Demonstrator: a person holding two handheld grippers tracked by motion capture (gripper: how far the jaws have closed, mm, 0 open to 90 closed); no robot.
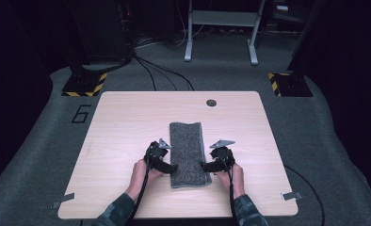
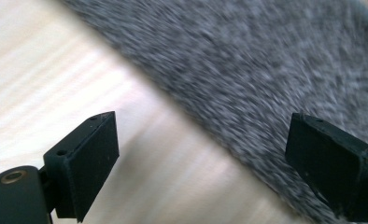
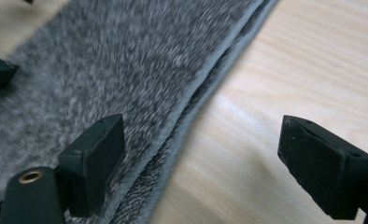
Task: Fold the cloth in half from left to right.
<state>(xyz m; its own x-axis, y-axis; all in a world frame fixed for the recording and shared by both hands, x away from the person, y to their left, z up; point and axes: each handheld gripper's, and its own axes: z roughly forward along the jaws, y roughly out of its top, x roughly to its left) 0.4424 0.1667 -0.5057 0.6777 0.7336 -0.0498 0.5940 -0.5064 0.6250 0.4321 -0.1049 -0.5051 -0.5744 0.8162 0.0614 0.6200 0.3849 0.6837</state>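
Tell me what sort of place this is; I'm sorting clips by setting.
Probably a lab or recording room: a lone wooden table on grey carpet, hazard-striped stand bases and loose cables behind it.

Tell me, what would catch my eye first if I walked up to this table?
A grey folded towel lies lengthwise in the middle of the light wooden table. A person's left gripper and right gripper flank its near end, both with jaws spread open at the towel's long edges. Farther off, a dark round cap sits in the table near its far edge.
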